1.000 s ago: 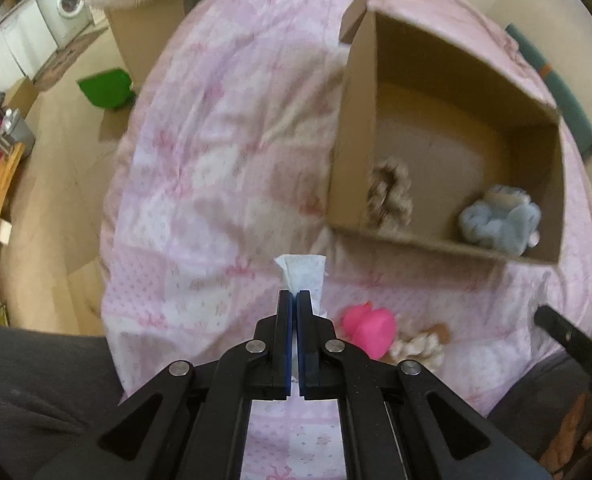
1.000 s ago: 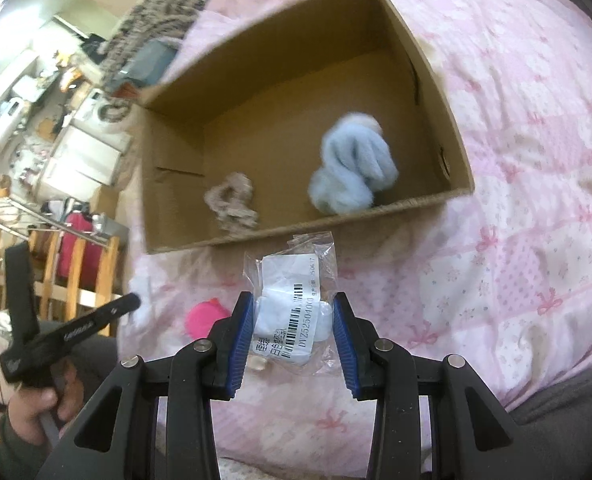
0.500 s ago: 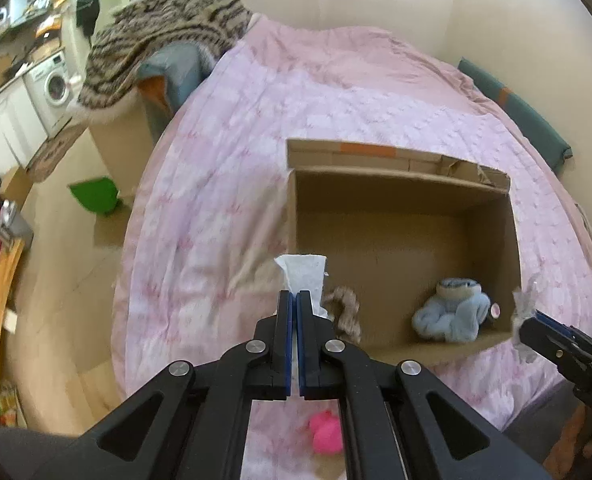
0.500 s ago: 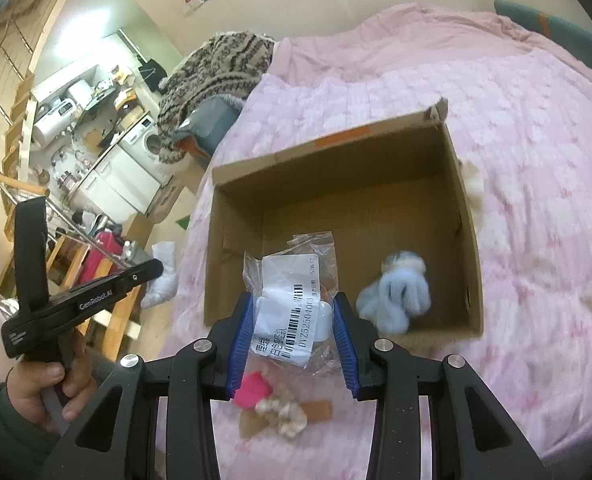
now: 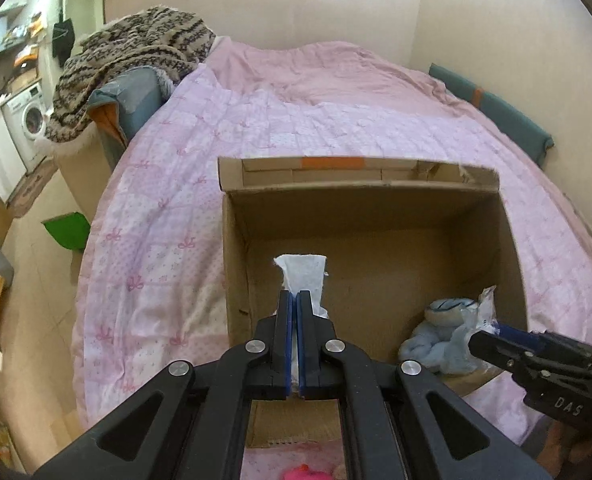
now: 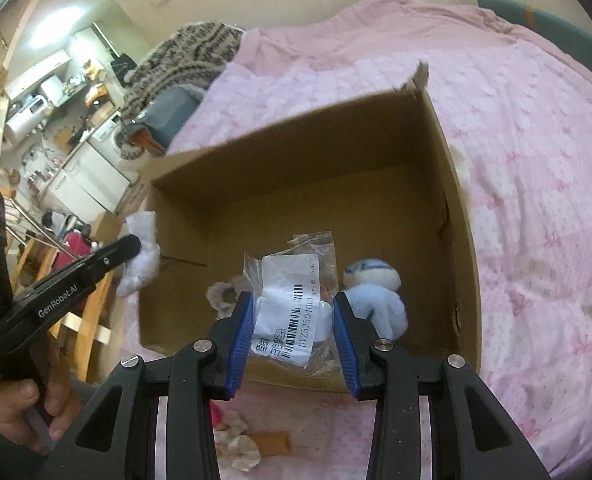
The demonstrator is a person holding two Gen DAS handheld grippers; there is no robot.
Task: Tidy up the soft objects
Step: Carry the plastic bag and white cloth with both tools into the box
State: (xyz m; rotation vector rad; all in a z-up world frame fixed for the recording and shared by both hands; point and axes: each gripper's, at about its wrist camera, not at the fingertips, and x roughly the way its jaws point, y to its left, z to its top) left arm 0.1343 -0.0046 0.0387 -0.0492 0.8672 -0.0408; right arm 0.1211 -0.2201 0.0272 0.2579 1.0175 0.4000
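An open cardboard box [image 5: 376, 216] [image 6: 448, 184] lies on the pink bed. Inside are a light blue plush [image 5: 436, 336] [image 6: 380, 300] and a grey-brown scrunchie [image 6: 223, 294]. My left gripper [image 5: 294, 296] is shut on a white soft cloth [image 5: 304, 276], held above the box's near left corner; it also shows in the right wrist view [image 6: 141, 252]. My right gripper [image 6: 291, 312] is shut on a clear plastic bag with a labelled white item [image 6: 291, 312], held above the box's front edge.
A pink soft toy [image 5: 300, 472] [image 6: 215, 412], a cream scrunchie [image 6: 237, 444] and a brown roll [image 6: 273, 442] lie on the quilt [image 5: 155, 240] in front of the box. A striped knit blanket [image 5: 127, 56] is piled at the bed's far left. The floor lies left.
Both grippers rose and moved forward from the quilt in front of the box to over the box's front edge, each keeping its load. The loose items on the quilt dropped below the views.
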